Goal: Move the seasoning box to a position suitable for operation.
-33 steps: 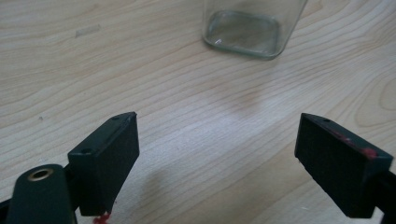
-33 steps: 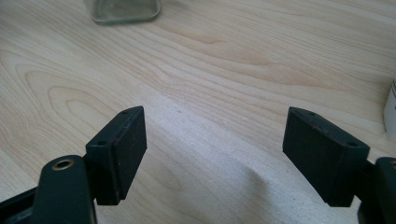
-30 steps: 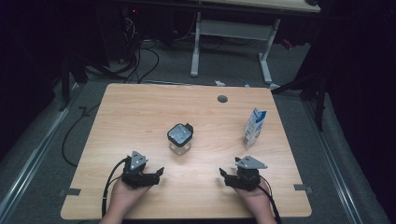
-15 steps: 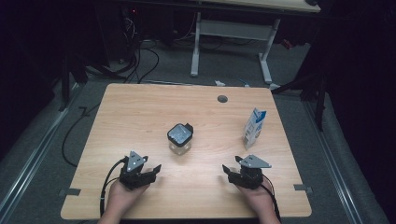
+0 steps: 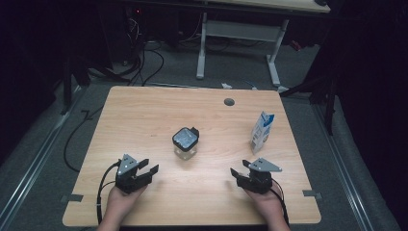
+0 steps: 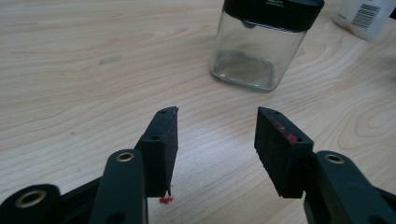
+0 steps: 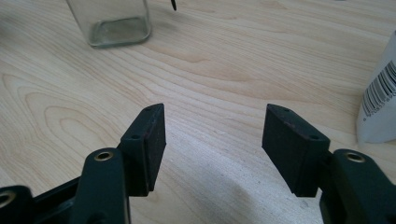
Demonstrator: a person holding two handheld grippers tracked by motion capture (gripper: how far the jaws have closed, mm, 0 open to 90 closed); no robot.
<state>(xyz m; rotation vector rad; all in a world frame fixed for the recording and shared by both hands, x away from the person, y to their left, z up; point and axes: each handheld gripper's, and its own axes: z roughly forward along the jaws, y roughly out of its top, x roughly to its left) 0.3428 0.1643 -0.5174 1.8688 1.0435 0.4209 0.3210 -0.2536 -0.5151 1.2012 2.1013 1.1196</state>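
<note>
— Jaws?
— Left gripper [image 5: 144,169] and right gripper [image 5: 242,174] both gape, empty, near the counter [image 5: 144,110] edge.
— Jar?
— Glass jar [image 5: 184,143] ahead between them, bare wood around; carton [image 5: 261,131], probably milk, beyond the right jaws.

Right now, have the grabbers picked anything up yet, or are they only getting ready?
Only getting ready. Done: nothing that shows; the glass jar stands with its black lid on, and the little carton stands upright, both untouched. In hand: nothing; the left gripper and right gripper sit open near the table's front edge. Left: reaching and grabbing.
</note>
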